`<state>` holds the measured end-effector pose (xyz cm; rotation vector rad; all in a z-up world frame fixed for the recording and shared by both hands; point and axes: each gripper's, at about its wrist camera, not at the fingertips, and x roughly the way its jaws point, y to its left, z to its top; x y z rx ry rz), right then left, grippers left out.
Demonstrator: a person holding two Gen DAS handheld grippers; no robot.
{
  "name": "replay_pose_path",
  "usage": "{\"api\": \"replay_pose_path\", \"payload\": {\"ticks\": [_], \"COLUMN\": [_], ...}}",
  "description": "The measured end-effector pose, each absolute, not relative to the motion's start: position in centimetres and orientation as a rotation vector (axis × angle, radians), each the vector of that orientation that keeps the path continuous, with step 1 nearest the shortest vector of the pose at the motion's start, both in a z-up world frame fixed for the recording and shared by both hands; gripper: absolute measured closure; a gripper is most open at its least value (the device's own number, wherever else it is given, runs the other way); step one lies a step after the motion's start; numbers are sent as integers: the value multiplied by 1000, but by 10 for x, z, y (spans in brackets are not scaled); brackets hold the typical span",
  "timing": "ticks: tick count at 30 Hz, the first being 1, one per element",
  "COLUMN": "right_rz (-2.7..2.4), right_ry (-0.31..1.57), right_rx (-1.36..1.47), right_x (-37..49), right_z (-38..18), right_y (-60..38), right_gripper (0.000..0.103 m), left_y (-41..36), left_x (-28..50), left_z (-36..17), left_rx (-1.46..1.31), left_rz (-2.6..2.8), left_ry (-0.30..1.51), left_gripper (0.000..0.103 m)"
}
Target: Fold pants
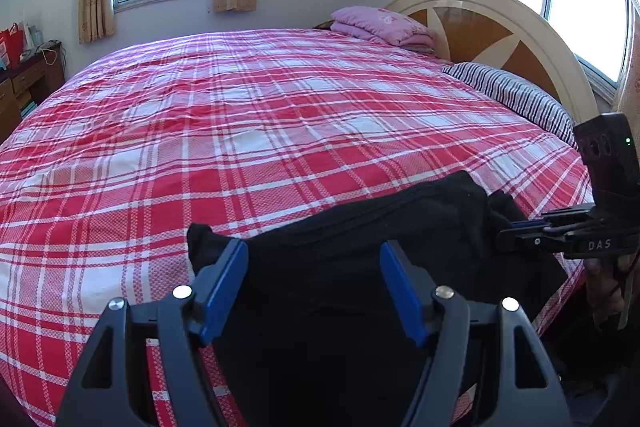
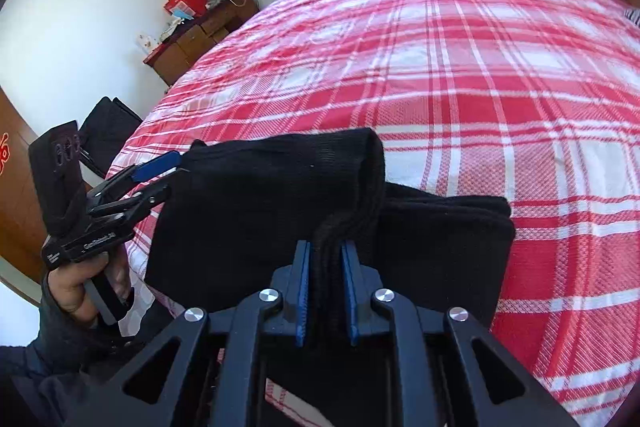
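Black pants lie folded into a thick stack at the near edge of the bed. My right gripper is shut on a bunched ridge of the fabric, which rises between its blue pads. In the left wrist view the pants spread under my left gripper, which is open, with its blue pads wide apart and pressing on nothing. The right gripper shows at the pants' right edge. The left gripper stands at the stack's left edge, held by a hand.
The bed carries a red and white plaid sheet. A folded pink blanket and a striped pillow lie by the curved headboard. A wooden dresser stands by the far wall, and a dark object sits beside the bed.
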<state>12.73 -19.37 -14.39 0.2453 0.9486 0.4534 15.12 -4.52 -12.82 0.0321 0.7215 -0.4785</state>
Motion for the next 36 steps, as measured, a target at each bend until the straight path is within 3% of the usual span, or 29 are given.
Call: {"api": "replay_pose_path", "payload": {"ticks": [3,7,12,16,18,22,26,36], "right_rz": [437,387,301,299,295,217,338,366], "right_ry": [871,825,945,969,958,841,792,899], "right_rx": [206,199,245,337,344,266,263,272], "right_x": [109,86,80,89,91,84,89,133], "right_z": [-119,-102,-138,-158,-152,-123,-107,-149], "right_y": [-195,-205,-231,-247,-250,-250,-231,-212], "right_gripper": [89,89,89,87,78,72,48,48], "left_y": [-44,-45,-54,-57,-55,-44,-37,-44], "left_x": [149,150,154,155,154,153,161,190], "left_z": [-124,-127,-147,-158,-156,-144,-141,-155], "left_rx": [38,39,82,85,85,55,51,176], "left_rz": [-472,-466,-452,-450,-444,-412,-366,-283], "left_ry": [699,694,736,761,753,704,686,707], "left_gripper": [32,21,20,14,13,13,6,0]}}
